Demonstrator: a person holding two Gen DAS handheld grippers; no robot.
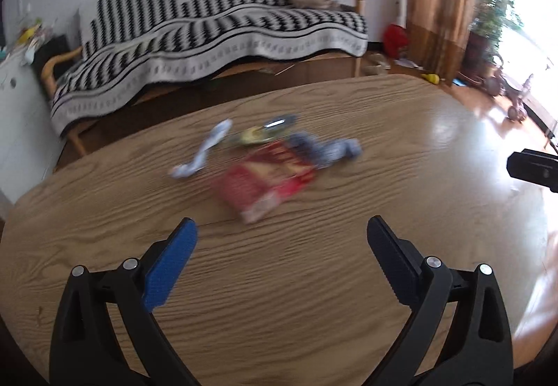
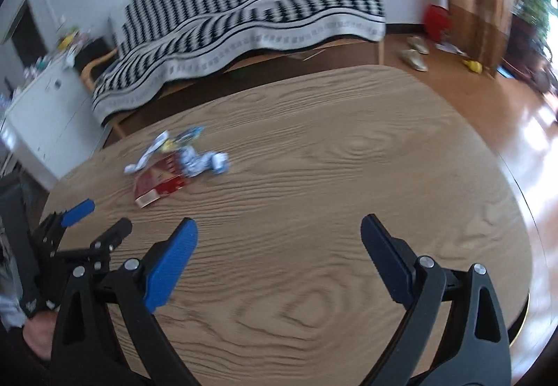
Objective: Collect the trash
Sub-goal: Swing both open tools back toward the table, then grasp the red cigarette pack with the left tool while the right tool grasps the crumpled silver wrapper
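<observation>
I am holding both the left gripper (image 1: 280,234) and right gripper (image 2: 279,232) with fingers released and empty, because the trash pile (image 1: 268,164) is lying ahead of them on the worktop (image 1: 314,281), not yet reached.

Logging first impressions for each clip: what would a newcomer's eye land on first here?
Probably the small heap of trash on the wooden table: a red packet in front, a crumpled blue-and-white wrapper behind it to the right, and a pale twisted wrapper to the left. Next, the black-and-white striped sofa cover against the far wall. Both the left gripper and the right gripper hang wide open above the table, holding nothing.
</observation>
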